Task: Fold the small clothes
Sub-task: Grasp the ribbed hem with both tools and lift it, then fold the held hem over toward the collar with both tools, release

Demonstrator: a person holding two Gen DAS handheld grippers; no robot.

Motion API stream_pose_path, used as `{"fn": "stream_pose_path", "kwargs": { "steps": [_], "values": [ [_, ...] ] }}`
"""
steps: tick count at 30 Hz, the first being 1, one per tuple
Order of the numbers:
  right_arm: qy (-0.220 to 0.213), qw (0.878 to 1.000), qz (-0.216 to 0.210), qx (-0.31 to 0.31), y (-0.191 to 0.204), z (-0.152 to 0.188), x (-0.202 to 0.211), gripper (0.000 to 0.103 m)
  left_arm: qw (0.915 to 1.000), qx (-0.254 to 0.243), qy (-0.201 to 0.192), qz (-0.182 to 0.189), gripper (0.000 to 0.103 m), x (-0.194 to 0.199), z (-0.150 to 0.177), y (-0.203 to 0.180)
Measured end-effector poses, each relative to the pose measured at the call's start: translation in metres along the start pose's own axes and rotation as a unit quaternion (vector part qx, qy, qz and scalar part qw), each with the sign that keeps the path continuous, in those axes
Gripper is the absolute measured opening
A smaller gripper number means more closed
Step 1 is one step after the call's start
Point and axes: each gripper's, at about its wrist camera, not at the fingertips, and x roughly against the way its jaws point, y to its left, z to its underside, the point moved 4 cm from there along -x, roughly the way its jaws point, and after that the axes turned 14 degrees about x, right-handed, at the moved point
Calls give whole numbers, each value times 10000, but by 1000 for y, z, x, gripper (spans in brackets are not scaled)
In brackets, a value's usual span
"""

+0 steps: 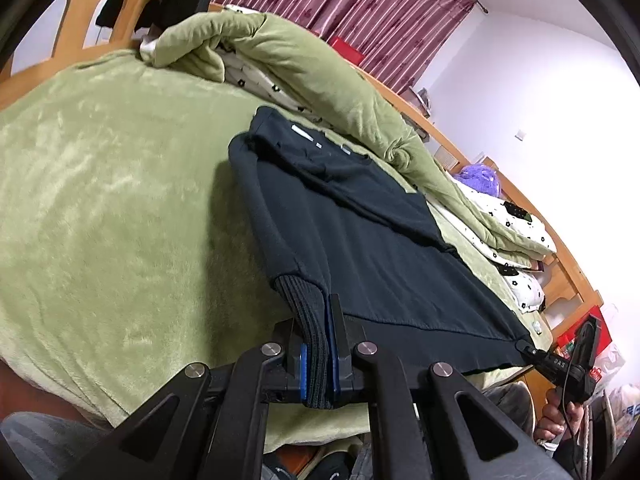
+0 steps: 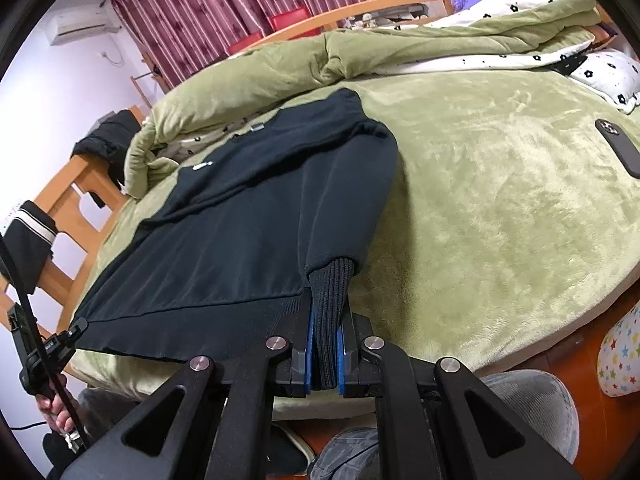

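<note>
A dark navy sweater (image 1: 360, 240) lies on the green plush blanket (image 1: 100, 200), its sleeves folded in over the body. My left gripper (image 1: 320, 360) is shut on the ribbed cuff and hem corner at the near left, lifted off the bed. In the right wrist view the same sweater (image 2: 240, 220) stretches away, and my right gripper (image 2: 326, 352) is shut on the other ribbed cuff and hem corner. Each view shows the opposite gripper pinching the far hem corner: the right gripper (image 1: 528, 348) and the left gripper (image 2: 76, 326). The hem hangs taut between them.
A rumpled green quilt (image 1: 280, 48) with flowered lining lies behind the sweater. A black phone (image 2: 618, 146) rests on the blanket to the right. The wooden bed frame (image 1: 480, 160) rims the bed; a person's knees (image 2: 532, 412) are below the near edge.
</note>
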Motion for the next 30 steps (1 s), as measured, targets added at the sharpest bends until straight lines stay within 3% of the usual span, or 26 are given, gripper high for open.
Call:
{"fn": "stream_pose_path", "kwargs": {
  "steps": [8,18,30],
  "values": [
    [-291,9994,-90,-147,2,-28,21,8,9990,-229,-321,-233,8,16,-38,-53],
    [-649,9978,-104,-119,9,-101,34,8,9969,-9,-664,-418,8,12,-79,-82],
    [-994,9940,-308,-342,-7,-196,-11,9,9937,-111,-936,-603,8,-40,-145,-113]
  ]
}}
